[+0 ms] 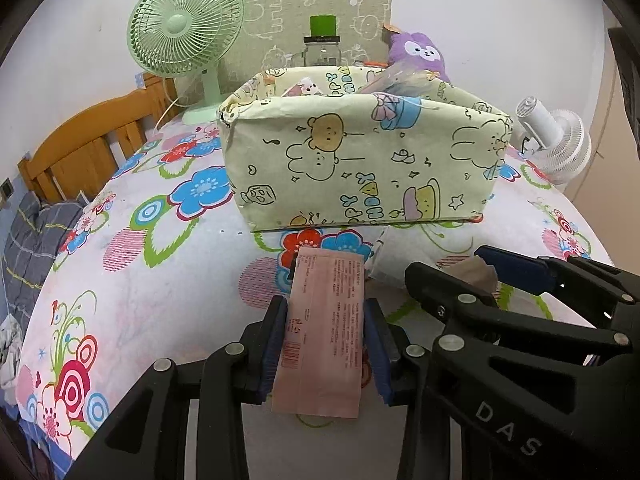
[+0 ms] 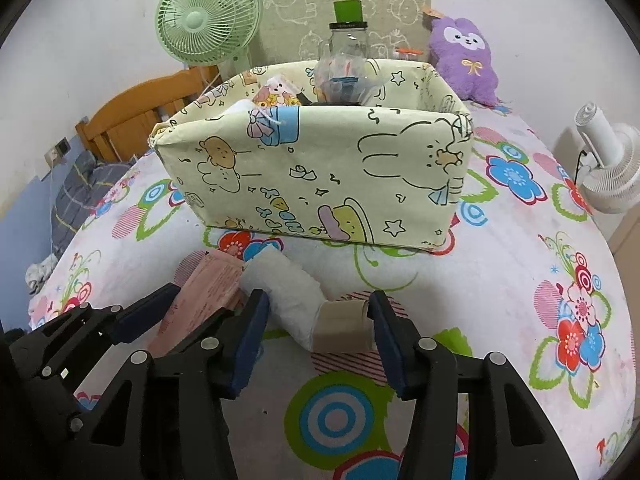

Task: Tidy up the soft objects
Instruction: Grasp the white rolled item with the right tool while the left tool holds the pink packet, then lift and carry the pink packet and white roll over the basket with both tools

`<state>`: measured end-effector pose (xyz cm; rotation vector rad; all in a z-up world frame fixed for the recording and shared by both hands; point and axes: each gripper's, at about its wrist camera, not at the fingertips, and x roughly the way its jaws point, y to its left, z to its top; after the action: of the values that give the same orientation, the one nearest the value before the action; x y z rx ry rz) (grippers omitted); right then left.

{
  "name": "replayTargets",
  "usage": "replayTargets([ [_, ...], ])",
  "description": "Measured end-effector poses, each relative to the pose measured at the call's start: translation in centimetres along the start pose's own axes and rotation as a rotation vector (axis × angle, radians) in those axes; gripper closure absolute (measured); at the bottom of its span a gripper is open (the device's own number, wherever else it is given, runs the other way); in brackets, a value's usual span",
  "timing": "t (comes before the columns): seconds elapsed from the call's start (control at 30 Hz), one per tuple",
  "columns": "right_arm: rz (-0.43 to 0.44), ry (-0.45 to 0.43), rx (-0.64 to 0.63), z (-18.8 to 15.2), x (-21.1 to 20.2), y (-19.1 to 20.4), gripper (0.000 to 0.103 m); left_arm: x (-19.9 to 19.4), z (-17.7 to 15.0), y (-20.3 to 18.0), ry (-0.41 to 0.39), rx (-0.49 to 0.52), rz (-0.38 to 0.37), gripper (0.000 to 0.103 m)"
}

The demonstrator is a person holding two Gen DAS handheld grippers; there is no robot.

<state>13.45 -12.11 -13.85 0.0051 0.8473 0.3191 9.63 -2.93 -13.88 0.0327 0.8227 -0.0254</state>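
My left gripper (image 1: 326, 344) is shut on a flat pink packet (image 1: 322, 332) and holds it just above the floral bed sheet; the packet also shows in the right wrist view (image 2: 204, 300). My right gripper (image 2: 318, 334) is open, its jaws on either side of a white soft bundle with a beige end (image 2: 308, 310) lying on the sheet. In the left wrist view the right gripper (image 1: 452, 276) sits to the right of the packet. A cream cartoon-print fabric bin (image 1: 360, 160) stands behind, with several items inside (image 2: 344, 84).
A green fan (image 1: 186, 32) stands at the back left, a white fan (image 1: 556, 140) at the right. A purple plush (image 2: 464, 56) and a glass jar (image 2: 348, 38) stand behind the bin. A wooden headboard (image 1: 88, 148) lies at the left.
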Motion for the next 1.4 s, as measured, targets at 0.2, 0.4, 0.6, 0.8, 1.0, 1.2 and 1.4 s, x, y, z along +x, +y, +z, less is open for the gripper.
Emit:
replayTargets([
  [0.2,-0.006,0.009,0.019,-0.7,-0.4,-0.1,0.048,0.0,-0.3,-0.1,0.004,0.005,-0.004,0.064],
  [0.4,-0.009,0.010,0.022,-1.1,-0.6,-0.2,0.048,-0.2,-0.7,-0.3,0.005,0.005,-0.003,0.064],
  [0.6,-0.006,0.000,0.028,-0.8,-1.0,-0.1,0.048,-0.7,-0.4,-0.2,-0.003,0.000,-0.008,0.064],
  [0.8,-0.009,-0.019,0.026,-0.2,-1.8,0.0,0.048,-1.4,0.4,0.0,-0.021,-0.002,-0.015,0.064],
  [1.0,-0.010,-0.037,0.023,0.4,-2.6,0.2,0.048,-2.2,1.0,0.0,-0.038,-0.002,-0.015,0.064],
  [1.2,-0.010,-0.062,0.021,1.4,-4.1,0.3,0.048,-3.6,2.1,-0.1,-0.069,0.003,-0.015,0.064],
  [1.4,-0.015,-0.103,0.015,2.5,-5.9,0.5,0.048,-5.1,3.3,-0.2,-0.104,0.006,-0.016,0.064],
])
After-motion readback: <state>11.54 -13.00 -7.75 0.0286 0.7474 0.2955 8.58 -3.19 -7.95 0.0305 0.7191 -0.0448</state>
